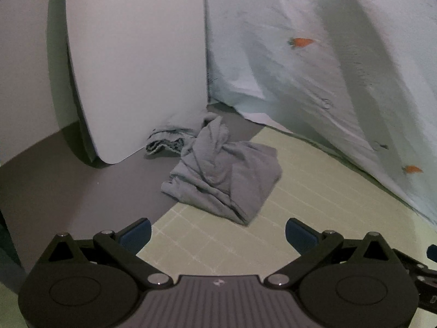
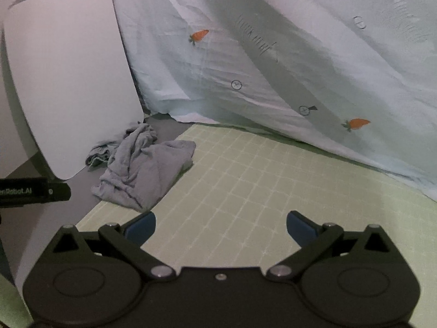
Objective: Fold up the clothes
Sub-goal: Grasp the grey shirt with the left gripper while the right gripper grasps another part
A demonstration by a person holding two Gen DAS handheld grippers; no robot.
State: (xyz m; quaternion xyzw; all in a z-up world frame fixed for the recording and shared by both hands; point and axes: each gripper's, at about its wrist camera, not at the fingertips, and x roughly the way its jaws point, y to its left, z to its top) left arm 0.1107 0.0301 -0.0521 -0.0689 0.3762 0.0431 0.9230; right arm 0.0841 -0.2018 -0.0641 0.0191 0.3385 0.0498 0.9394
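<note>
A crumpled grey garment [image 1: 221, 175] lies in a heap at the edge of the green grid mat [image 1: 314, 205], partly on the grey table surface. It also shows in the right wrist view [image 2: 144, 166]. A second, darker patterned cloth [image 1: 166, 142] lies behind it against the white board; it shows too in the right wrist view [image 2: 98, 154]. My left gripper [image 1: 218, 235] is open and empty, a short way in front of the grey garment. My right gripper [image 2: 221, 228] is open and empty, to the right of the garment over the mat [image 2: 259, 191].
A white rounded board [image 1: 131, 63] stands upright at the back left. A pale blue sheet with carrot prints [image 1: 327, 68] hangs along the back and right. The left gripper's black body [image 2: 32, 191] juts in at the left of the right wrist view.
</note>
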